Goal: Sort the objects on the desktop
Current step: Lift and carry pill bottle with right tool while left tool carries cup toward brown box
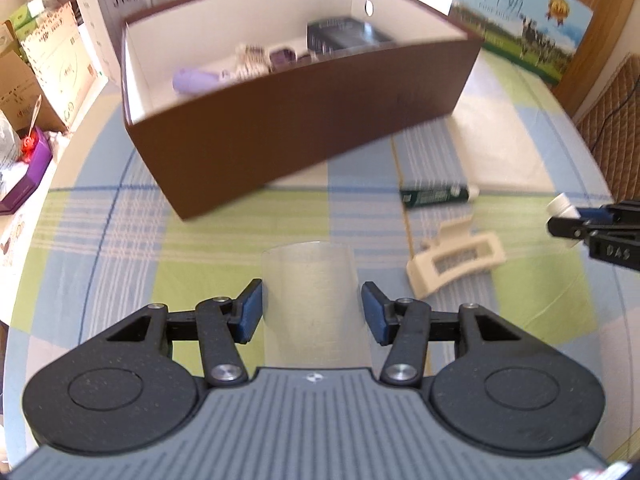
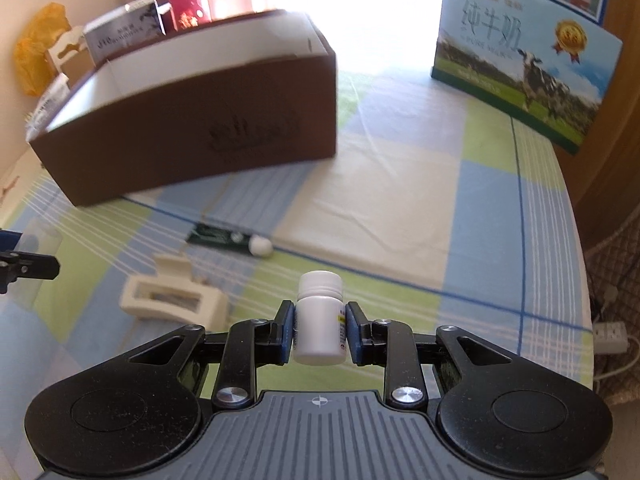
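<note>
The right gripper (image 2: 319,330) has its jaws clamped on a small white bottle (image 2: 319,322), one blue pad against each side, the ribbed cap standing upright above them. From the left wrist view the same gripper (image 1: 570,220) shows at the right edge, holding the bottle (image 1: 562,206) clear of the cloth.

The left gripper (image 1: 312,312) has its jaws apart on either side of a clear cup (image 1: 314,300). The left pad sits at the cup's wall, while a narrow gap shows between the right pad and the cup; whether the left pad touches it cannot be told.

The table (image 1: 100,240) is covered with a blue, green and cream checked cloth. A brown box (image 1: 304,120) with a white inside stands toward the far edge, open at the top. In it lie a lilac item (image 1: 196,80), some small blurred things and a dark pack (image 1: 344,34).

Between the box and the grippers, on the cloth, lie a dark green tube (image 1: 436,195) with a white cap and, nearer the near edge, a cream hair clip (image 1: 456,260). The two are near each other but apart.

A milk carton (image 2: 524,60) printed with a cow stands at the far right corner.
</note>
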Available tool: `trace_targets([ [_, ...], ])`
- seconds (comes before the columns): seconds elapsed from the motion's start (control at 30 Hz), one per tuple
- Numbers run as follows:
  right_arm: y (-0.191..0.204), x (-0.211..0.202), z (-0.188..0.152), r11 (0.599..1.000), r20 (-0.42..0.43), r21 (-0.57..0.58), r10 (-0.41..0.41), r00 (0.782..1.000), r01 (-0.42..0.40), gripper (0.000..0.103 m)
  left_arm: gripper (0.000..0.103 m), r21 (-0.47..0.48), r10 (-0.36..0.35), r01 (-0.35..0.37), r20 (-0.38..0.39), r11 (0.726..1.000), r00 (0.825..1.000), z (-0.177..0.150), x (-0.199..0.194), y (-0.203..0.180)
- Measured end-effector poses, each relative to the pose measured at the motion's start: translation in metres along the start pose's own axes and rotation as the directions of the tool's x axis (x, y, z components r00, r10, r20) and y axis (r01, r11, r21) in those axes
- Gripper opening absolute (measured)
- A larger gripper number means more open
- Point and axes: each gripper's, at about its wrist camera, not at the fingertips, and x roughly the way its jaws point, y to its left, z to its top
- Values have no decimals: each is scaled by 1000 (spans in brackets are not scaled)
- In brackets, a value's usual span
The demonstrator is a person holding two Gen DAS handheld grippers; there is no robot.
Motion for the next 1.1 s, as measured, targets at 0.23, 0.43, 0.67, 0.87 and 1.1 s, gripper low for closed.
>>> trace_targets([
  [0.23, 6, -12, 26, 975, 11, 96, 202, 979, -203, 24, 48, -12, -38, 39, 53, 999, 998, 21, -22, 3],
  [0.43, 18, -16, 56, 929, 35, 122, 347, 937, -349, 24, 48, -9, -42, 43, 109, 999, 993, 45, -39, 9],
  [0.67, 38, -18, 111, 916, 117, 31, 395, 911, -400, 24, 48, -6, -38, 40, 191, 999, 981, 90, -49, 26],
  [0.87, 54, -9, 155, 925, 160, -40, 380, 911, -379, 24, 48, -23, -40, 46, 217, 999, 975, 131, -39, 43],
  [1.1, 65, 22, 188, 941, 143, -95, 335, 931, -324, 24, 48, -26, -39, 45, 193, 999, 980, 159, -11, 52],
])
